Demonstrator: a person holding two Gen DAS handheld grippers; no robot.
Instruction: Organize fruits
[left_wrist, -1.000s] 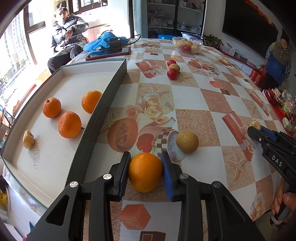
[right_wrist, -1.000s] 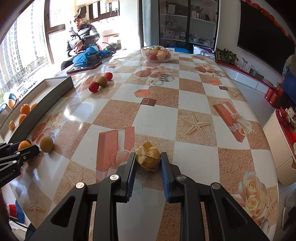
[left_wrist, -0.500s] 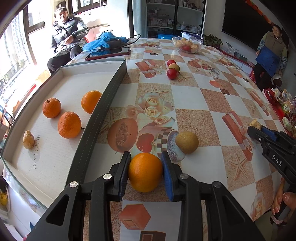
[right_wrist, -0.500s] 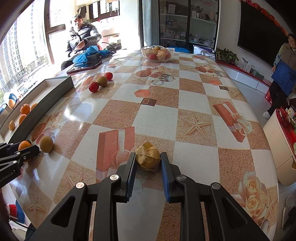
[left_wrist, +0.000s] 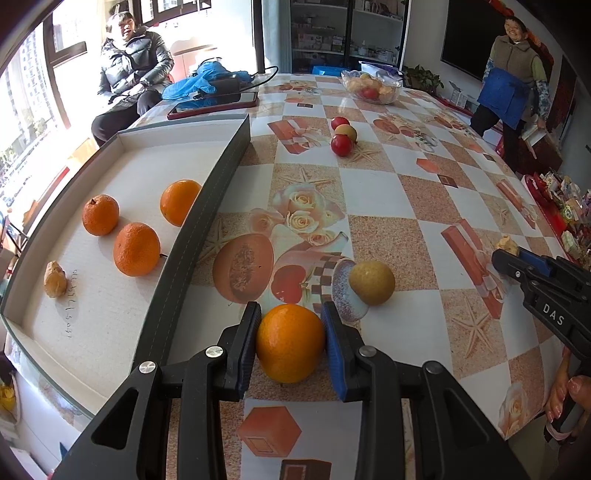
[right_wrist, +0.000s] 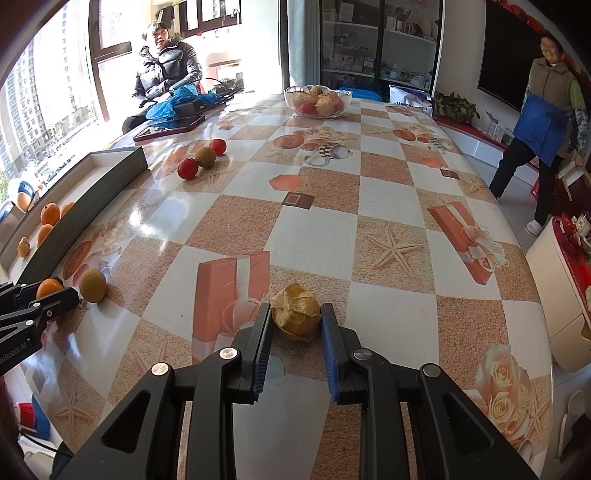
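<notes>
The left gripper (left_wrist: 290, 341) is clenched on an orange (left_wrist: 290, 342) that sits on the surface (left_wrist: 373, 192) just beside the tray (left_wrist: 207, 221); its jaws press the fruit at its widest girth, one on each flank. The orange looks firm, round and fairly weighty, with a smooth, faintly waxy peel, so it could roll or slip if taken off-centre; the hold across the middle seems the sound one, and gentle pressure should do without bruising. The right gripper (right_wrist: 295, 326) is clenched on a husked fruit (right_wrist: 295, 309), pale yellow-brown, wrapped in a dry, papery, crinkled skin, resting on the surface well to the right of the tray. That one is likely light and easily crushed, and the husk may tear or slide over the berry inside, so a soft grip low on its body suits it. The tray is a shallow, stiff box with dark outer walls and a matt white floor, already holding three oranges (left_wrist: 136, 249) and another husked fruit. The surface wears a glossy printed oilcloth, probably slick. A smooth tan fruit (left_wrist: 372, 282) lies near the orange.
</notes>
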